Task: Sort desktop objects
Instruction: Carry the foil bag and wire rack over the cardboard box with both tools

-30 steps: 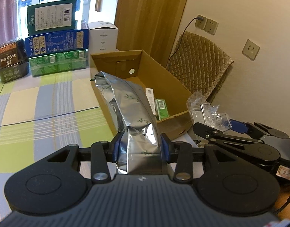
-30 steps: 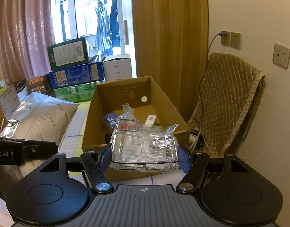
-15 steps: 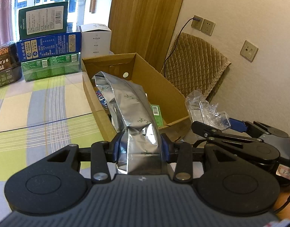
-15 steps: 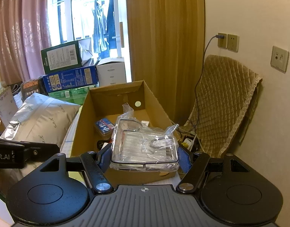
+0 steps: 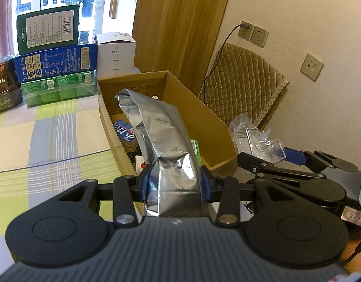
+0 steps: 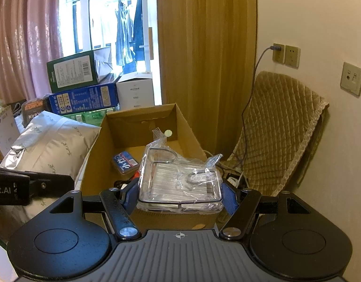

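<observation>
Left gripper [image 5: 174, 184] jaws clamp silver foil bag [image 5: 161, 141] over cardboard box [image 5: 204, 117]; right gripper [image 6: 179, 193] jaws grip bagged clear tray [image 6: 178, 178].

Black hand-held gripper [image 5: 174, 183], blue pads [image 5: 144, 183].

The left gripper [image 5: 174, 183] clamped a silver foil bag [image 5: 161, 136] that reached out over the open cardboard box [image 5: 199, 115]. A blue packet [image 5: 124, 135] lay inside the box. To the right, the right gripper [image 5: 269, 159] pinched a clear plastic-wrapped tray [image 5: 255, 136].
</observation>
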A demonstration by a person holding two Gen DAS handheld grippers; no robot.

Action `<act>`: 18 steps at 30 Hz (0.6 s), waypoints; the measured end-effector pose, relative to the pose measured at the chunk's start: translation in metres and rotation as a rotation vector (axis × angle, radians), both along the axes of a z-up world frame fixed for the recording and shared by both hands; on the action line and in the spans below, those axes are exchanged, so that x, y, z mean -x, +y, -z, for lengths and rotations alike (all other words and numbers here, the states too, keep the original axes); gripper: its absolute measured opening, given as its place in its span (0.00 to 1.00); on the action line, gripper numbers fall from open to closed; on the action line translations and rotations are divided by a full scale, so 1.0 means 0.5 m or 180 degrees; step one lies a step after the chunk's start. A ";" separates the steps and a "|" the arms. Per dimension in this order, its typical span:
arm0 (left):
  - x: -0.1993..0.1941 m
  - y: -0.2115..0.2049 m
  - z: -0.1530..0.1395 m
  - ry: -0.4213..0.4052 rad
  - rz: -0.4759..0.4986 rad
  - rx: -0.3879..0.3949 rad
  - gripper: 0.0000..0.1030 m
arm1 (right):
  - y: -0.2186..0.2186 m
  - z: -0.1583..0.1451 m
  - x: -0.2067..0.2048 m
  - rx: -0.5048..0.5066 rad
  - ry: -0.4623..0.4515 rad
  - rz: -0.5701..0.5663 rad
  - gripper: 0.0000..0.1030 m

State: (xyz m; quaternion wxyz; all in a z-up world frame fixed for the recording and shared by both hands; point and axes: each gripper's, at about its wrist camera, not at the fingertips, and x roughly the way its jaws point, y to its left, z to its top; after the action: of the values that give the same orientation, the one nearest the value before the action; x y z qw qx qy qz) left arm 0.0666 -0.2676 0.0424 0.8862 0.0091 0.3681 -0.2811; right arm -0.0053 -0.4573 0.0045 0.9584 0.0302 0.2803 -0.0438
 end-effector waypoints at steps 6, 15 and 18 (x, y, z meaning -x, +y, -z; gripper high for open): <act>-0.032 -0.006 0.000 -0.0003 -0.0030 -0.0003 0.35 | -0.012 -0.004 -0.035 0.0054 -0.0015 -0.0022 0.65; -0.073 -0.027 0.003 -0.0009 -0.0026 0.0006 0.35 | -0.018 -0.005 -0.091 0.0077 0.0051 -0.0085 0.65; -0.083 -0.035 0.005 -0.0011 -0.0021 0.0006 0.35 | -0.022 -0.002 -0.107 0.0087 0.0075 -0.0093 0.65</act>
State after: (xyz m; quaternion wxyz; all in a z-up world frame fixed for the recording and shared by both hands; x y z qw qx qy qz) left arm 0.1081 -0.2850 0.0400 0.8878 0.0075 0.3664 -0.2785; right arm 0.0480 -0.4682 0.0057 0.9559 0.0125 0.2913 -0.0340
